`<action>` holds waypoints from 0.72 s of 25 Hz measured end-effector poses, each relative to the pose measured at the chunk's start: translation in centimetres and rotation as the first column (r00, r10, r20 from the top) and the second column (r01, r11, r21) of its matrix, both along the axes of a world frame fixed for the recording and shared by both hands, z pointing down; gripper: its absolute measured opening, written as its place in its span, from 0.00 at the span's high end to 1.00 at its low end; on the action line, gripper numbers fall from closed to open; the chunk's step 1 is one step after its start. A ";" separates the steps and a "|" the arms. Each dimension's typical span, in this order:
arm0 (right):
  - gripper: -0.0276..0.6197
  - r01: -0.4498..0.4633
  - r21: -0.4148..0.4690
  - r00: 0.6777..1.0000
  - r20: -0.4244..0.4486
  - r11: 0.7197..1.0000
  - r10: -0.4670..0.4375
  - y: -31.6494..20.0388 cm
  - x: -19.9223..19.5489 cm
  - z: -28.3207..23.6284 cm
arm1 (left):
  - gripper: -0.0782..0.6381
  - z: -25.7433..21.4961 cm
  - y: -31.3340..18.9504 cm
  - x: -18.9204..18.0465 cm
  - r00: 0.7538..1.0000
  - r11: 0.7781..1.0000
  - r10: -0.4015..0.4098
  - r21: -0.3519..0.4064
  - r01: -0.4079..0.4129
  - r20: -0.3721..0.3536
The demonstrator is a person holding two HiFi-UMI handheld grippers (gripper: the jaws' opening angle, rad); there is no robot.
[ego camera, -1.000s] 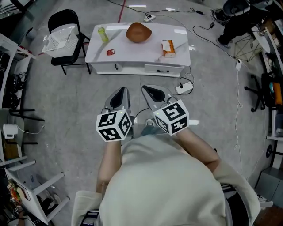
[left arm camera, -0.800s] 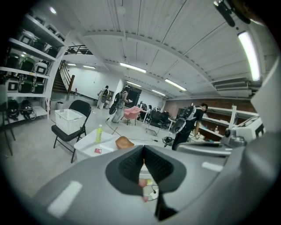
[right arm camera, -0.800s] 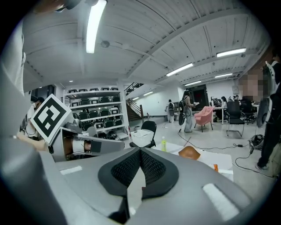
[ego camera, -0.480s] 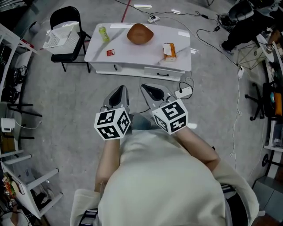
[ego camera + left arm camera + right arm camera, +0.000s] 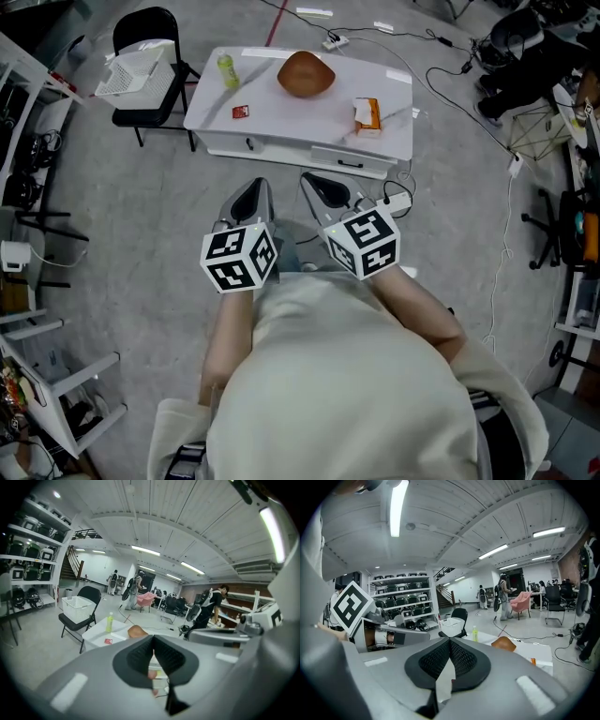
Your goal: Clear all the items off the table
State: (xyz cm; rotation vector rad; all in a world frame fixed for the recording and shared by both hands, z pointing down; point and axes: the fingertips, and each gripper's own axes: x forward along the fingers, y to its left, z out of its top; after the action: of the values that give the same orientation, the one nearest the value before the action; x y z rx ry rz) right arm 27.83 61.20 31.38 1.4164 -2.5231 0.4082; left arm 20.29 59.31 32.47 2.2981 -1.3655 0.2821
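My left gripper (image 5: 255, 190) and right gripper (image 5: 317, 185): jaws together, empty. On the table (image 5: 281, 117), the bowl (image 5: 306, 73) looks stiff and light, so I'd pinch its rim.

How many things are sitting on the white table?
4: a green bottle at the far left, a brown bowl at the far middle, a small red packet front left, an orange box on the right. None seems hidden.
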 end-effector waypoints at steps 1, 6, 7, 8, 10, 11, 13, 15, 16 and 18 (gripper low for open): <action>0.96 0.000 -0.003 1.000 0.001 1.000 0.000 -0.5 -0.1 0.1 | 0.88 0.1 -0.4 -0.1 1.000 1.000 -0.002 -0.003 0.002 0.002; 0.96 0.001 -0.017 1.000 -0.004 1.000 -0.001 -3.6 -0.8 0.6 | 0.88 0.6 -3.6 -1.0 1.000 1.000 -0.017 -0.015 0.017 -0.009; 0.96 0.002 -0.021 1.000 -0.004 1.000 -0.002 -4.2 -1.0 0.7 | 0.88 0.7 -4.3 -1.2 1.000 1.000 -0.022 -0.017 0.021 -0.011; 0.96 0.002 -0.025 1.000 -0.005 1.000 -0.002 -4.9 -1.1 0.8 | 0.88 0.6 -5.1 -1.4 1.000 1.000 -0.026 -0.018 0.026 -0.012; 0.96 0.001 -0.032 1.000 -0.006 0.999 -0.001 -6.3 -1.5 0.8 | 0.88 0.5 -6.7 -2.0 0.999 0.999 -0.033 -0.019 0.033 -0.016; 0.96 0.000 -0.034 1.000 -0.006 0.999 0.000 -7.1 -1.7 0.8 | 0.88 0.4 -7.5 -2.3 0.999 0.999 -0.035 -0.020 0.034 -0.016; 0.96 0.000 -0.040 1.000 -0.004 0.999 0.000 -8.7 -2.4 0.9 | 0.88 0.5 -9.0 -3.0 0.999 0.999 -0.035 -0.023 0.035 -0.010; 0.96 0.002 -0.044 1.000 -0.003 0.999 -0.002 -10.3 -3.2 0.9 | 0.88 0.7 -10.7 -3.8 0.999 0.999 -0.036 -0.029 0.036 -0.005; 0.96 0.004 -0.045 1.000 -0.004 0.999 -0.004 -11.1 -3.6 0.9 | 0.88 0.7 -11.5 -4.2 0.999 0.999 -0.038 -0.032 0.038 -0.004; 0.96 0.008 -0.046 1.000 -0.007 0.999 -0.008 -12.5 -4.5 0.9 | 0.88 0.8 -13.0 -5.3 0.999 0.998 -0.042 -0.036 0.042 -0.002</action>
State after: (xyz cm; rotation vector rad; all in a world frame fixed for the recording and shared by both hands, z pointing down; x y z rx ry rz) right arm 23.30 48.68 32.24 1.3882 -2.4960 0.4565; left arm 15.02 46.31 33.27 2.2366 -1.3943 0.2872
